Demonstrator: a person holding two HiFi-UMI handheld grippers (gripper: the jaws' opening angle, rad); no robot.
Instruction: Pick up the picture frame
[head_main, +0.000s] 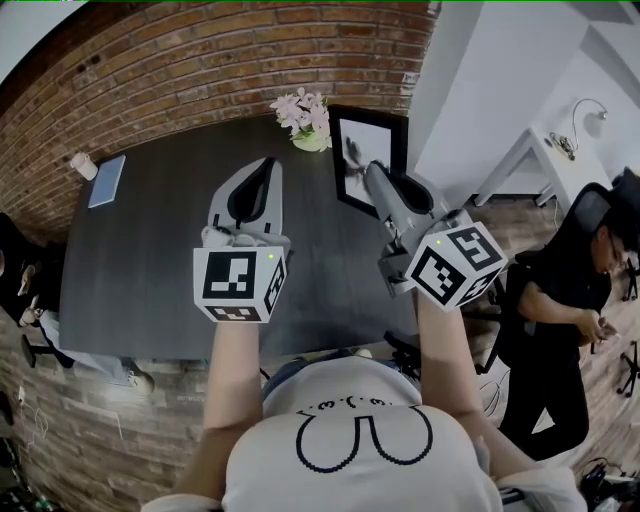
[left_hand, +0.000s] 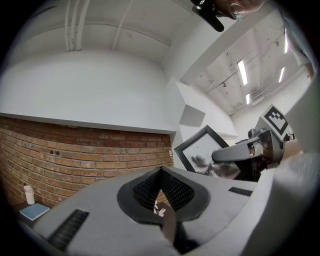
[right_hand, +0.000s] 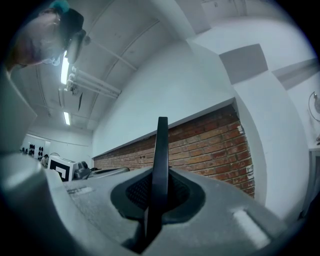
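The picture frame (head_main: 372, 150) is black with a white mat and a dark floral print, and it stands upright over the far right of the dark table (head_main: 150, 260). My right gripper (head_main: 367, 176) is shut on its near edge. In the right gripper view the frame (right_hand: 160, 150) runs edge-on between the pads. The left gripper view shows the frame (left_hand: 196, 151) tilted at the right, with the right gripper (left_hand: 220, 156) on it. My left gripper (head_main: 263, 170) hovers over the table's middle, shut and holding nothing. My right gripper hides the frame's lower edge.
A pot of pink flowers (head_main: 307, 122) stands just left of the frame. A blue notebook (head_main: 107, 180) and a white cup (head_main: 84, 165) lie at the table's far left. A brick wall (head_main: 200, 60) runs behind. A person in black (head_main: 565, 300) stands at the right near a white desk (head_main: 535, 150).
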